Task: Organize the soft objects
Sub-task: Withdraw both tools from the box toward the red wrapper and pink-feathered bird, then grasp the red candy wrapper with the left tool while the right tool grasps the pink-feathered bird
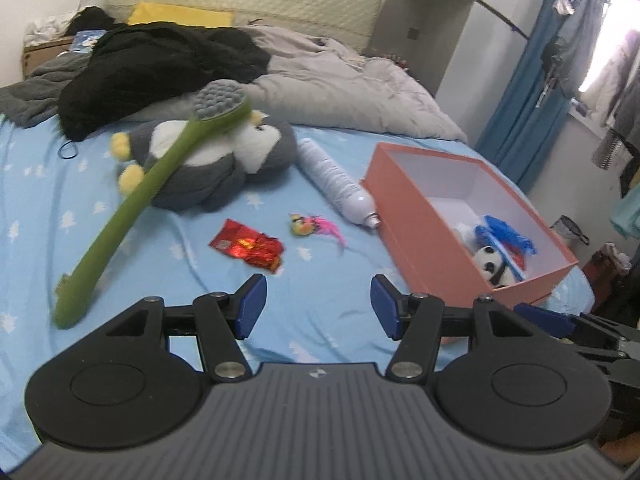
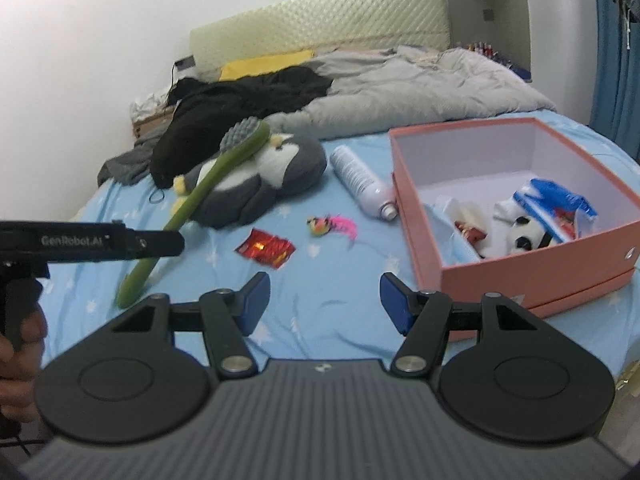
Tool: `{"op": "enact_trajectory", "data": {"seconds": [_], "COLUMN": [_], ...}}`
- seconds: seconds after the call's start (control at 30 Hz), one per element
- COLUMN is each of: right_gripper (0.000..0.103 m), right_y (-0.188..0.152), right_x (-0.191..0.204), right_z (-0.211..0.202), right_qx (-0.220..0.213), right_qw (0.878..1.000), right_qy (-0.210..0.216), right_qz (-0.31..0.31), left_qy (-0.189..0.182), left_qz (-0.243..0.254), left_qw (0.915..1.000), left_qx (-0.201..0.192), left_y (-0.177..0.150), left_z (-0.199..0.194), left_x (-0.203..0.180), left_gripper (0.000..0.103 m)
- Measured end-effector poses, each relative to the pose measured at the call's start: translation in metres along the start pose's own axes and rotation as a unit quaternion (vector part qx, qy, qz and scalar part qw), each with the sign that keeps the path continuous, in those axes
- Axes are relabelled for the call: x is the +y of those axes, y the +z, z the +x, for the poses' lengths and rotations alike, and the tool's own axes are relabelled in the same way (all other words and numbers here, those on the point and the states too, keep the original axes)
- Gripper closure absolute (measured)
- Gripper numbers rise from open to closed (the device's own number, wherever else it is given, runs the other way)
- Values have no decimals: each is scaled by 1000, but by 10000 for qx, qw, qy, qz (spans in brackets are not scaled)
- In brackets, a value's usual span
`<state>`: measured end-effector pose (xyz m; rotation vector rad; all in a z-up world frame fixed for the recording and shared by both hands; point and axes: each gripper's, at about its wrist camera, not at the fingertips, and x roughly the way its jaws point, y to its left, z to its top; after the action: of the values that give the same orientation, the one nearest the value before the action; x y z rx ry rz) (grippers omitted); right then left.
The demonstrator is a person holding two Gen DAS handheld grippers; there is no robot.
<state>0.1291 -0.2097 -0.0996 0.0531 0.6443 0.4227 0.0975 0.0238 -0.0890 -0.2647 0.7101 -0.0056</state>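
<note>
A grey and white penguin plush [image 1: 224,160] [image 2: 272,176] lies on the blue bed sheet [image 1: 40,208], with a green long-handled brush [image 1: 160,184] [image 2: 200,196] leaning across it. A small pink and yellow feather toy [image 1: 308,226] [image 2: 328,225] and a red foil wrapper [image 1: 250,247] [image 2: 266,249] lie in front. A pink box [image 1: 420,216] [image 2: 532,280] on the right holds a panda plush [image 1: 494,266] [image 2: 524,238] and blue packaging. My left gripper [image 1: 318,306] and right gripper [image 2: 324,304] both hover open and empty above the sheet, short of the wrapper.
A white spray bottle [image 1: 332,178] [image 2: 362,184] lies beside the box. Black clothing [image 1: 160,68] and a grey duvet [image 1: 340,84] are piled toward the headboard. The left gripper's body [image 2: 92,242] and a hand show at the left edge of the right wrist view.
</note>
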Motion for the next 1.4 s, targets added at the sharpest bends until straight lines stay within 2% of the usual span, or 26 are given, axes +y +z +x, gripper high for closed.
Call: {"op": "enact_trajectory", "data": {"seconds": [0.43,1.03,1.17,1.4], "right_gripper": [40,40,40,42], "right_y": [-3,-1,2,12], "right_x": [15,26,29,17], "right_z": [44,138,161,209], "right_qx": [294,459,401,466], "right_qw": [9994,9986,9987,9982], "right_qy": [29,-39,-73,-178], "right_qz": [-155,-272,-299,-321], "left_qy": [117,373,315,-114], "left_qz": [-213,-481,-557,-817], "left_qw": [9994,9967,9964,9950], "left_qx": [228,545,561,572], "left_y": [-3,-4,-6,1], "left_z": [37,140,164,200], "left_x": [35,101,111,114], "left_gripper": [40,39,39,39]}}
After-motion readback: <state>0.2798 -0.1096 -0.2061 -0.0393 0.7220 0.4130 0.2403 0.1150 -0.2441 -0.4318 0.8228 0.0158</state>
